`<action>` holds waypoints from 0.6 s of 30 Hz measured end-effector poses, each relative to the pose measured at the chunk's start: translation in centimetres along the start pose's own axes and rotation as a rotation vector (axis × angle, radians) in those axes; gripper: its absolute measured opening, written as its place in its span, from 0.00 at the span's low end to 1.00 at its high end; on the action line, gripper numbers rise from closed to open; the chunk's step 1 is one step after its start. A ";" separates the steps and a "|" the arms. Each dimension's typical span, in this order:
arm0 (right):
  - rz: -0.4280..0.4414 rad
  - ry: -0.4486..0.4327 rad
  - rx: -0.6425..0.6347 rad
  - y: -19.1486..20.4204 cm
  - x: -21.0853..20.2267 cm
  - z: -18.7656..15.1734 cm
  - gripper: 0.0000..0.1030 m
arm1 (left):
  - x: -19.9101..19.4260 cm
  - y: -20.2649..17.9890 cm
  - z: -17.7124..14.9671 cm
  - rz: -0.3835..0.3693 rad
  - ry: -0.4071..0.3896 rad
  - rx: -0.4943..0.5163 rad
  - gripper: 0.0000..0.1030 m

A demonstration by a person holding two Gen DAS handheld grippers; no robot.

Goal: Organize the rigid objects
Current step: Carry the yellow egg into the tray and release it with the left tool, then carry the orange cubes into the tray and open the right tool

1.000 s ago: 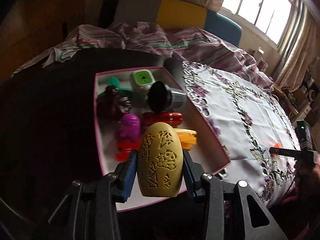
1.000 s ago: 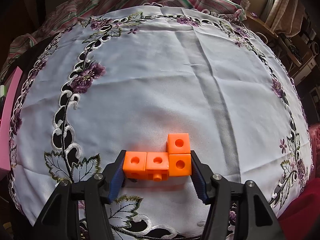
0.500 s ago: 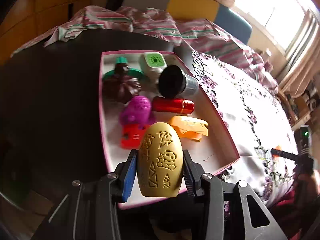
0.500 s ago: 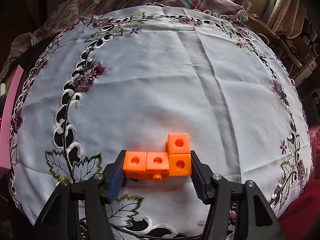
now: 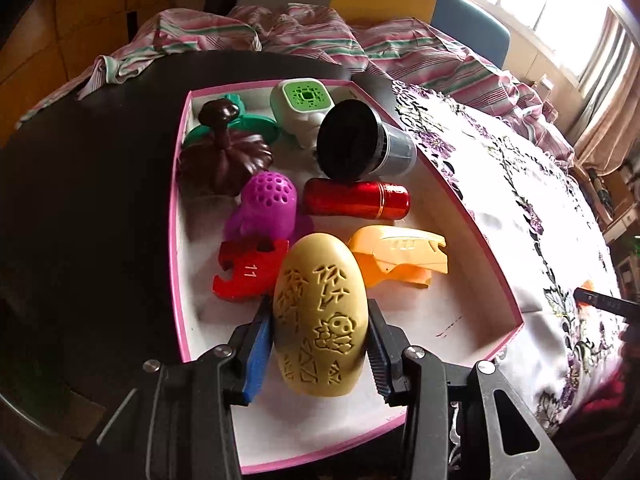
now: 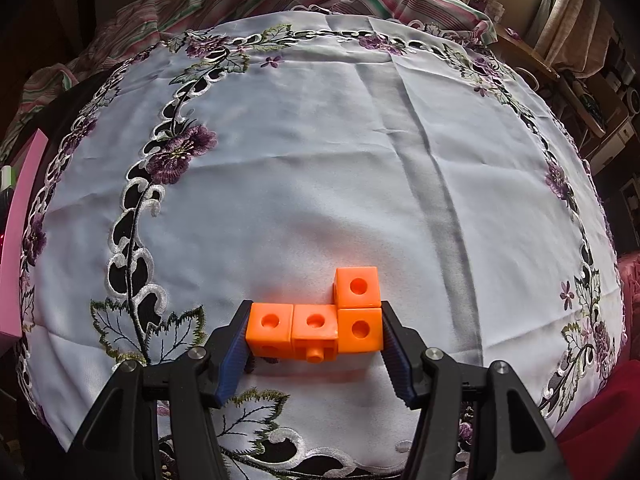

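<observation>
Left gripper (image 5: 320, 344) pinches a yellow egg (image 5: 320, 316) over the pink-rimmed box (image 5: 176, 240) on the dark table (image 5: 88, 208). Right gripper (image 6: 314, 340) clamps orange blocks (image 6: 316, 328) above the embroidered white cloth (image 6: 320, 160); striped bedding (image 5: 320, 40) far, window (image 5: 560, 12) far right

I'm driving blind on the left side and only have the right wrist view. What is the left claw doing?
Observer: The left claw is shut on a yellow carved egg, above the near end of a pink-rimmed box.
Operator: Is the box filling up?
Observer: Its far half is crowded; a red cylinder lies on its side mid-box.
Operator: Anything right under the egg?
Observer: A red piece marked 11 sits just left of it and an orange shell just right; bare floor shows nearer the camera.
</observation>
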State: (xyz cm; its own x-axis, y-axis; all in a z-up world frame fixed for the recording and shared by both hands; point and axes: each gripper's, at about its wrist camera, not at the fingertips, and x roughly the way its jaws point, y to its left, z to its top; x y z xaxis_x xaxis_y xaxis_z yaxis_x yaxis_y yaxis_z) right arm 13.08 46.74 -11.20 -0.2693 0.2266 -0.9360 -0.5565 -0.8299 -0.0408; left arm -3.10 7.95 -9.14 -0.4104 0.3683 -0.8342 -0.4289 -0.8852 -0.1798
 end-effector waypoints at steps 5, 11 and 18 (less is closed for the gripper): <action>0.000 0.000 0.000 -0.1 0.1 0.2 0.58 | -1.4 0.5 0.1 -0.010 -0.042 -0.021 0.51; -0.035 -0.016 -0.010 0.0 -0.2 0.4 0.58 | -2.1 1.5 0.2 -0.009 -0.037 -0.072 0.51; -0.052 -0.072 -0.035 1.3 -1.7 0.5 0.58 | -2.7 1.7 0.0 0.029 -0.059 -0.084 0.51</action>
State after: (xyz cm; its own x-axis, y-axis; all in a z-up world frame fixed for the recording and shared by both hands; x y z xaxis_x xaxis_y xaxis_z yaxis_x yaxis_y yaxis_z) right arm 12.42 45.50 -9.46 -0.2969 0.3049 -0.9049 -0.5435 -0.8332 -0.1024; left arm -2.65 5.46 -7.19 -0.4694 0.3560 -0.8081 -0.3478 -0.9157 -0.2013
